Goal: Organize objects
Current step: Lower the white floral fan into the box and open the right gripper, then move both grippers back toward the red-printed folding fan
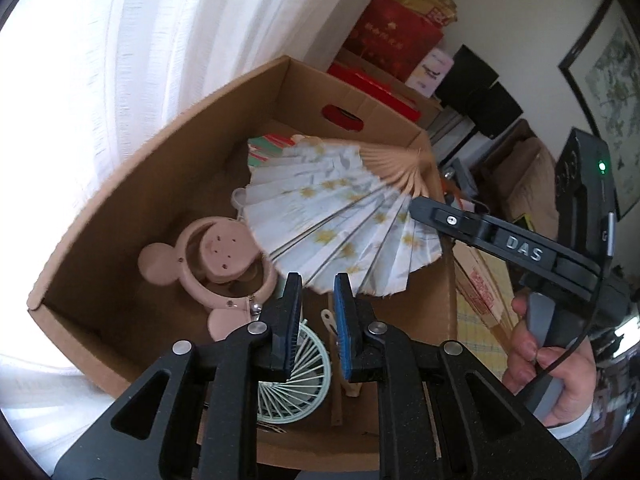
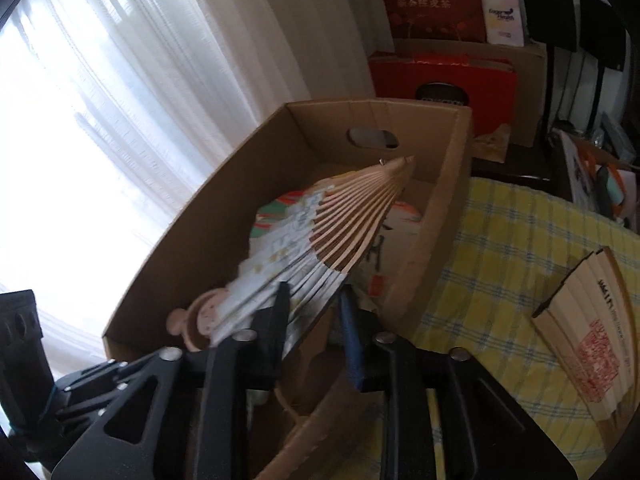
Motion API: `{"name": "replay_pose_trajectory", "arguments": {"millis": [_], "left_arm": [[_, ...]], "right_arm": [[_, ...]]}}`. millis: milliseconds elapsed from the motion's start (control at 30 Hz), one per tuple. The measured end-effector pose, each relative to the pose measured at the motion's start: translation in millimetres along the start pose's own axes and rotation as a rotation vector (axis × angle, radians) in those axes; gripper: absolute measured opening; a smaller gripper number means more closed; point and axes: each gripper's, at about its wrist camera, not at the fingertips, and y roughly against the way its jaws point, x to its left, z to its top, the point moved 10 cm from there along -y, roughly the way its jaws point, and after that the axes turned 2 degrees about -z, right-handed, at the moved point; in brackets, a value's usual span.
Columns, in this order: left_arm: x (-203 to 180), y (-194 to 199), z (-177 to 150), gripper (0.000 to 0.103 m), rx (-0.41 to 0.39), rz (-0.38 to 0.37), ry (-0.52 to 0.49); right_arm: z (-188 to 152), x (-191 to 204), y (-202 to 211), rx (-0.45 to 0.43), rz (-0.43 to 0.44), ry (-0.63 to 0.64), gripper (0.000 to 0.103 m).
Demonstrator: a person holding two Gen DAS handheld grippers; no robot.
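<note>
A white paper folding fan (image 1: pixel 340 216) with yellow flowers and bamboo ribs is spread open over a cardboard box (image 1: pixel 120 200). My left gripper (image 1: pixel 319 284) stands nearly closed, with the fan's lower paper edge pinched between its tips. My right gripper (image 2: pixel 314 300) is open; the fan (image 2: pixel 352 220) passes between its fingers near the ribs without being pressed. In the left wrist view the right gripper (image 1: pixel 418 205) touches the fan's right side, with a hand (image 1: pixel 532 352) on its handle. A pink mouse-eared fan (image 1: pixel 224 256) and a pale green fan (image 1: pixel 296 384) lie in the box.
The box (image 2: pixel 200 240) stands beside a bright white curtain (image 2: pixel 100 120). To its right is a yellow checked cloth (image 2: pixel 500 240) with another spread paper fan (image 2: pixel 588 328). Red gift boxes (image 2: pixel 440 76) and black stands crowd the back. Colourful printed fans (image 2: pixel 272 216) lie deeper in the box.
</note>
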Motion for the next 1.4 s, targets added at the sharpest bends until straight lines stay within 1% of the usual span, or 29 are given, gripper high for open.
{"name": "replay_pose_trajectory", "arguments": {"millis": [67,133,167,233,267,300,400,433,467,533,700,767,833,1000,1033,1067,1100,1167,1233,1333,1400], "left_arm": [[0.8,2.3,0.9,0.015,-0.006,0.0,0.004],[-0.6,3.9,3.4,0.015,-0.012,0.0,0.001],[-1.2,4.5,3.5,0.015,-0.013,0.001,0.0],[-4.1,6.6,2.9,0.016,-0.015,0.001,-0.006],[-6.7,5.4,5.2,0.017,-0.014,-0.001,-0.01],[-9.1,5.9,5.0,0.018,-0.014,-0.001,-0.015],[-15.6,8.1,5.6,0.025,-0.021,0.0,-0.03],[-17.5,9.6,5.8,0.029,-0.024,-0.001,-0.035],[-19.6,11.0,6.2,0.034,-0.027,0.001,-0.04],[-24.0,14.0,7.6,0.042,-0.039,0.006,-0.05],[-35.4,20.2,10.9,0.054,-0.061,0.023,-0.082],[-39.0,22.1,11.8,0.06,-0.066,0.025,-0.089],[-41.9,23.1,12.7,0.062,-0.068,0.03,-0.096],[-49.3,24.1,12.5,0.067,-0.065,0.03,-0.105],[-50.9,24.3,12.7,0.075,-0.065,0.026,-0.103],[-52.8,25.3,13.1,0.082,-0.07,0.022,-0.102],[-54.9,26.5,13.6,0.083,-0.077,0.019,-0.103],[-60.1,27.9,14.6,0.085,-0.083,0.022,-0.116],[-65.7,28.5,14.8,0.086,-0.082,0.025,-0.13],[-73.3,29.5,15.3,0.092,-0.086,0.025,-0.148],[-79.5,29.6,15.0,0.094,-0.088,0.028,-0.163]], "right_arm": [[0.5,-1.2,4.2,-0.001,0.011,-0.007,0.034],[0.8,-0.8,8.6,0.003,0.019,-0.012,0.039],[0.6,0.6,11.7,0.009,0.024,-0.012,0.043],[1.8,1.3,19.4,0.006,0.005,-0.003,0.049],[1.7,1.0,24.8,-0.002,-0.011,0.004,0.053],[1.8,1.1,28.5,-0.008,-0.018,0.01,0.054],[0.1,0.0,41.1,-0.019,-0.007,0.004,0.054],[-0.5,-1.2,44.4,-0.021,-0.009,0.001,0.054],[-1.1,-3.0,49.3,-0.025,-0.016,-0.001,0.055],[-1.9,-5.5,57.0,-0.034,-0.024,0.001,0.056],[-3.3,-15.4,74.3,-0.061,-0.075,0.013,0.061],[-5.5,-19.9,80.4,-0.07,-0.089,0.011,0.063],[-8.0,-23.8,85.3,-0.077,-0.099,0.008,0.065],[-15.6,-37.9,96.9,-0.093,-0.131,-0.005,0.074],[-16.8,-40.0,99.0,-0.096,-0.134,-0.007,0.076],[-18.3,-43.4,101.8,-0.1,-0.137,-0.012,0.081],[-19.3,-45.7,103.6,-0.102,-0.135,-0.018,0.084],[-21.4,-50.7,107.9,-0.106,-0.129,-0.032,0.085],[-23.9,-57.1,112.1,-0.11,-0.145,-0.035,0.085],[-26.4,-66.2,118.4,-0.119,-0.168,-0.038,0.087],[-28.5,-72.3,123.7,-0.127,-0.179,-0.041,0.093]]}}
